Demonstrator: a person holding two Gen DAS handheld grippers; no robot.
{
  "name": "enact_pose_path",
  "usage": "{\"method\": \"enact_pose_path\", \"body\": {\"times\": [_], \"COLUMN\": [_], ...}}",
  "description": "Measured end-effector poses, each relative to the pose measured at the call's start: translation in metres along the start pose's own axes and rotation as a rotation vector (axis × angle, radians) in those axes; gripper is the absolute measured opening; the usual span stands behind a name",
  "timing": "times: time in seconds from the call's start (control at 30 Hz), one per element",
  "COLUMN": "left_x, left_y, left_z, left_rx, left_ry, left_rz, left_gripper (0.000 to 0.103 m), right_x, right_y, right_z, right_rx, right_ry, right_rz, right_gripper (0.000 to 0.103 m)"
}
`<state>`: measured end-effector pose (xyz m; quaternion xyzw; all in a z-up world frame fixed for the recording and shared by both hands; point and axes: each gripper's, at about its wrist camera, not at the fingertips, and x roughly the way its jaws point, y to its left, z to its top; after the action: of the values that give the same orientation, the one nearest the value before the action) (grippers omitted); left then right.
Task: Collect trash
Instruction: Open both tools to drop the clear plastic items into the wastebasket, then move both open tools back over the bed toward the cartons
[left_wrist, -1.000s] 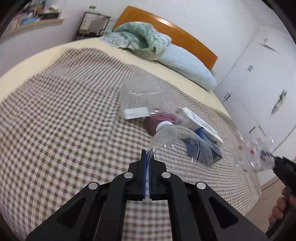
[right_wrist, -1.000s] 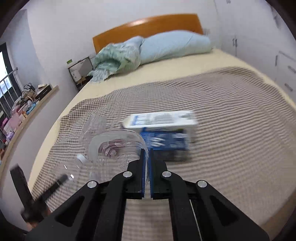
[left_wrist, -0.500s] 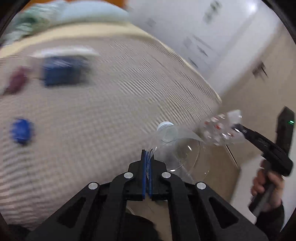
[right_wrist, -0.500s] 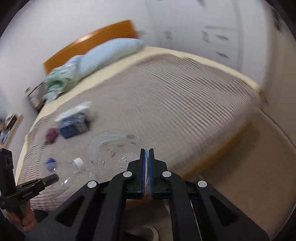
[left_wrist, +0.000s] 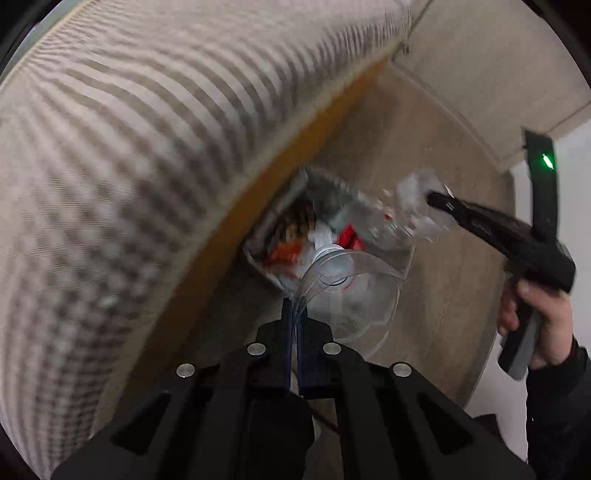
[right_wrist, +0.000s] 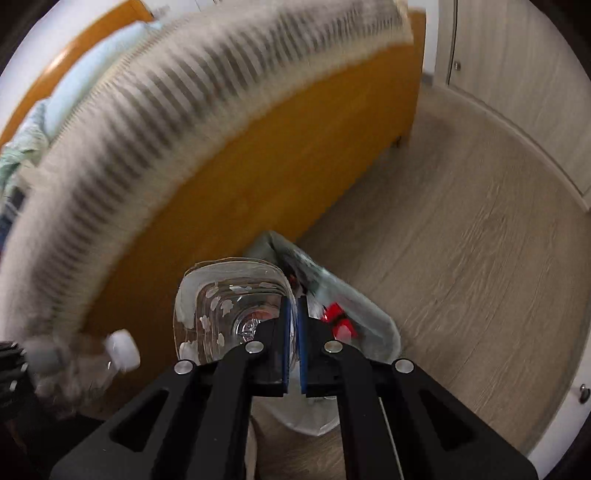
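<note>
My left gripper (left_wrist: 293, 314) is shut on a clear plastic bottle (left_wrist: 351, 288) with a white cap, held above an open trash bag (left_wrist: 295, 236) on the floor. My right gripper (right_wrist: 292, 306) is shut on a clear plastic container (right_wrist: 229, 314) with white flower marks, held over the same trash bag (right_wrist: 354, 306). The right gripper (left_wrist: 436, 199) also shows in the left wrist view holding the container (left_wrist: 406, 218) beside the bag. The left-held bottle's cap (right_wrist: 122, 349) shows blurred at the lower left of the right wrist view.
The bed with its checked blanket (left_wrist: 129, 147) and orange wooden frame (right_wrist: 258, 166) stands right beside the bag. Light wooden floor (right_wrist: 461, 240) stretches to the right. White cupboard doors (right_wrist: 498, 55) stand behind. The bag holds red and white trash (left_wrist: 347, 236).
Both grippers have swung from over the bed down past its foot edge to the trash bag on the floor, each still holding its clear plastic item.
</note>
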<state>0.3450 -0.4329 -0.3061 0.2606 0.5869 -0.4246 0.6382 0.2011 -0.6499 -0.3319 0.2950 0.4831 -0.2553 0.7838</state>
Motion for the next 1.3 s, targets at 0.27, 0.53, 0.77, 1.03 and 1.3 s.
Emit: {"method": "enact_pose_path", "body": {"times": [0.27,0.53,0.77,1.03,1.3], "left_x": [0.076,0.113,0.146,0.155,0.105], "left_y": [-0.013,-0.010,-0.019,-0.016,-0.022], "left_z": [0.025,0.036,0.042,0.051,0.041], "left_rx": [0.107,0.094,0.149,0.172,0.184], "left_ry": [0.146,0.190,0.228,0.211,0.122], "left_rz": [0.066,0.064,0.152,0.228,0.192], "left_gripper": [0.000,0.000,0.002,0.037,0.037], "right_x": [0.095,0.101,0.065,0.047,0.033], "right_y": [-0.001,-0.009,-0.052,-0.044,-0.024], "right_z": [0.023,0.039,0.023,-0.010,-0.030], "right_rx": [0.000,0.059,0.152,0.128,0.072], "right_ry": [0.058,0.038,0.015,0.087,0.134], "right_rz": [0.044,0.109,0.094,0.103,0.104], "right_gripper": [0.019,0.047,0.047,0.047,0.047]}}
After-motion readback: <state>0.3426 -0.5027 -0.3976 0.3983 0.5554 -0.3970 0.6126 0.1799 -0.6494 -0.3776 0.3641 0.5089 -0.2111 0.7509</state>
